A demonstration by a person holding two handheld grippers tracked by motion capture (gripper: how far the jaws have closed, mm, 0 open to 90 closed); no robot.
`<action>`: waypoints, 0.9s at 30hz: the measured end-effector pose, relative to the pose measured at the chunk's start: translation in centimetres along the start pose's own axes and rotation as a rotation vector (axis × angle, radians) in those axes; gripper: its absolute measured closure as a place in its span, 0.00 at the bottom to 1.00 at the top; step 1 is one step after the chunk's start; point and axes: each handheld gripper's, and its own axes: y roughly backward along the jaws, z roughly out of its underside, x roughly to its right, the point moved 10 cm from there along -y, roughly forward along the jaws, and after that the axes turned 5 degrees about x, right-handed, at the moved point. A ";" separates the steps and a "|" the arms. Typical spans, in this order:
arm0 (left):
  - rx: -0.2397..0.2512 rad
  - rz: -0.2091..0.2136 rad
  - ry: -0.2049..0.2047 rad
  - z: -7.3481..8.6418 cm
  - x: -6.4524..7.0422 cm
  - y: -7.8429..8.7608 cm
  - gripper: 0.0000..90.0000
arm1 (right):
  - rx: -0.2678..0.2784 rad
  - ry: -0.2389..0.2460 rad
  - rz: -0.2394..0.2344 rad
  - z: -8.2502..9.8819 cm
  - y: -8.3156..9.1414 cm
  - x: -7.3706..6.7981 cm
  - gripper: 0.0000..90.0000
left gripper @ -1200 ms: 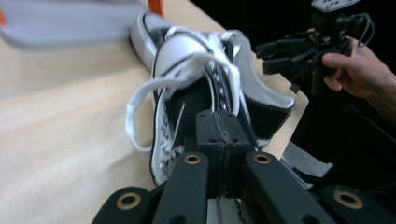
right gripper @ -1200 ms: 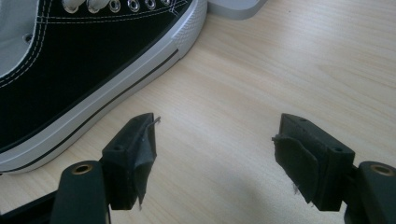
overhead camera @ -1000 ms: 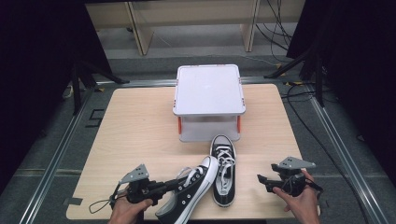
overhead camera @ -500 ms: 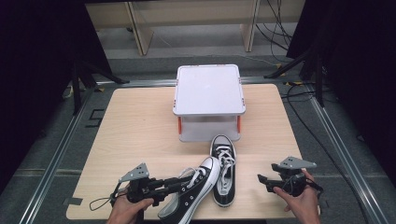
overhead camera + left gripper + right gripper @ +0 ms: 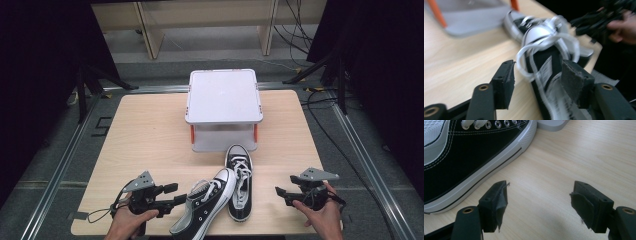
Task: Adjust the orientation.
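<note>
With its jaws just opened off the tilted shoe (image 5: pixel 202 210), the left gripper (image 5: pixel 172 195) is releasing; next, withdraw clear of the laces (image 5: pixel 541 50).

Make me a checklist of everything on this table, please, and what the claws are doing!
Surface: pale wooden table, bare apart from the items below.
Job's things: two black sneakers with white laces; the left sneaker lies tilted at the near edge, the right sneaker sits flat beside it.
Clutter: a white box with orange clips, lid on, behind the sneakers.
Grippers: left claw has just been opening, its pads either side of the left sneaker's heel end, not pressing. Right claw open over bare wood.
Cables: a thin cable trails from the left claw; more on the floor.
Surroundings: grey floor, dark curtains, wooden furniture legs.
</note>
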 end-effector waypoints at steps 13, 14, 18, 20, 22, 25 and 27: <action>-0.180 0.054 0.015 2.8 -0.1 -2.4 0.55 | 0.010 -0.013 -0.002 0.0 0.0 -0.2 0.33; -0.194 0.060 0.013 2.9 0.1 -2.6 0.58 | 0.018 0.011 0.000 -0.1 0.0 0.0 0.33; -0.213 0.047 -0.028 3.4 0.2 -3.2 0.68 | 0.015 0.003 -0.001 -0.1 0.0 0.0 0.33; -0.220 0.061 -0.026 3.4 0.6 -3.5 0.75 | 0.011 -0.006 -0.001 0.0 -0.1 -0.1 0.33; -0.213 0.065 -0.042 3.2 0.9 -3.9 0.82 | 0.007 -0.007 0.000 0.0 -0.1 -0.2 0.33; -0.215 0.045 -0.079 3.2 0.9 -4.2 0.91 | 0.015 0.005 -0.008 -0.1 -0.1 -0.1 0.33; -0.203 0.040 -0.090 3.1 1.0 -4.1 0.95 | 0.013 -0.002 -0.004 -0.1 0.0 0.0 0.33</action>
